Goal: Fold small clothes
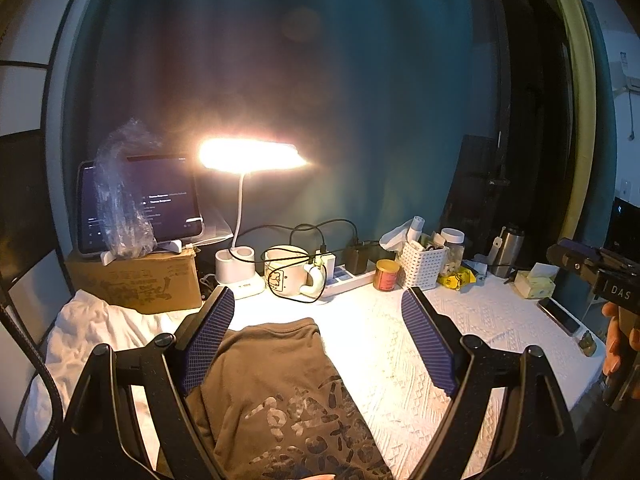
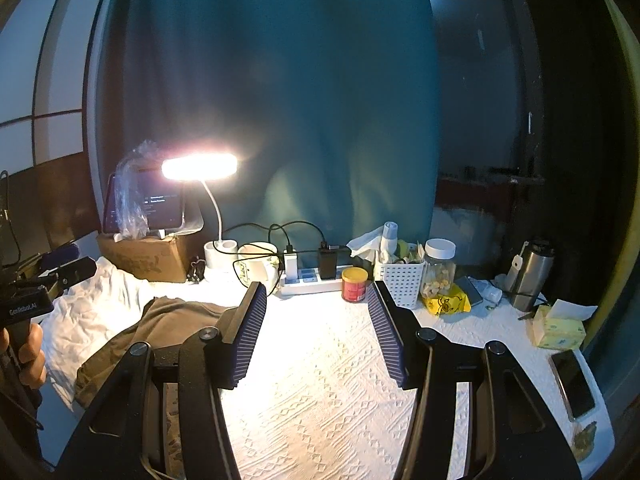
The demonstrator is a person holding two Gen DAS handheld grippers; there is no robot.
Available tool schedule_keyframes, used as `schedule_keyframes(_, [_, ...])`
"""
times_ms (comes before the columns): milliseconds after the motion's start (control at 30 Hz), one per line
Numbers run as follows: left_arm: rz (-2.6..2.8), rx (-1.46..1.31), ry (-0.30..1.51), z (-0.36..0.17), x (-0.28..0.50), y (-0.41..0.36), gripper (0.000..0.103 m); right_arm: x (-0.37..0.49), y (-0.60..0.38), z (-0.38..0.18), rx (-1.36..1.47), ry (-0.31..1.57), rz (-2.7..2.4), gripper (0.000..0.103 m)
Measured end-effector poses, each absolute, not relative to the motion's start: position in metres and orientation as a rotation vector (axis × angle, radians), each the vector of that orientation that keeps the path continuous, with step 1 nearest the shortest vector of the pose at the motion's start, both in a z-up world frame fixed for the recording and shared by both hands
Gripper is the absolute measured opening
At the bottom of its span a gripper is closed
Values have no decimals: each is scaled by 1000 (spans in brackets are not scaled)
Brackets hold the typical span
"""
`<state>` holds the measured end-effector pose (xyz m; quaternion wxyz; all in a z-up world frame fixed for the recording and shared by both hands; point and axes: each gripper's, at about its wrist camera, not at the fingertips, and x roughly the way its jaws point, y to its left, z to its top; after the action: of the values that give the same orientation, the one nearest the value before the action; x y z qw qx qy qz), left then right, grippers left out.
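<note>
One brown shirt lies on the white cloth, at the left of the table, partly over a crumpled white sheet. It is rumpled, with a faded print showing. Behind stand one lamp, one mug, one red tin, one basket and one tablet. Two grippers: left gripper spread wide over the shirt, holding nothing; right gripper spread over bare cloth.

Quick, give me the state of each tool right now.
Left tool: open, holding nothing, above the brown shirt.
Right tool: open, holding nothing.
</note>
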<state>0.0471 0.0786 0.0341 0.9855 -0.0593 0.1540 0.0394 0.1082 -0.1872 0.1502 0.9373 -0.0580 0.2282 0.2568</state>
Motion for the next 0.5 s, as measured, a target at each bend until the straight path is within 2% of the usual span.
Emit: schedule_keyframes(500, [77, -122, 308, 34, 50, 79, 85, 113, -182, 150, -124, 471, 530, 56])
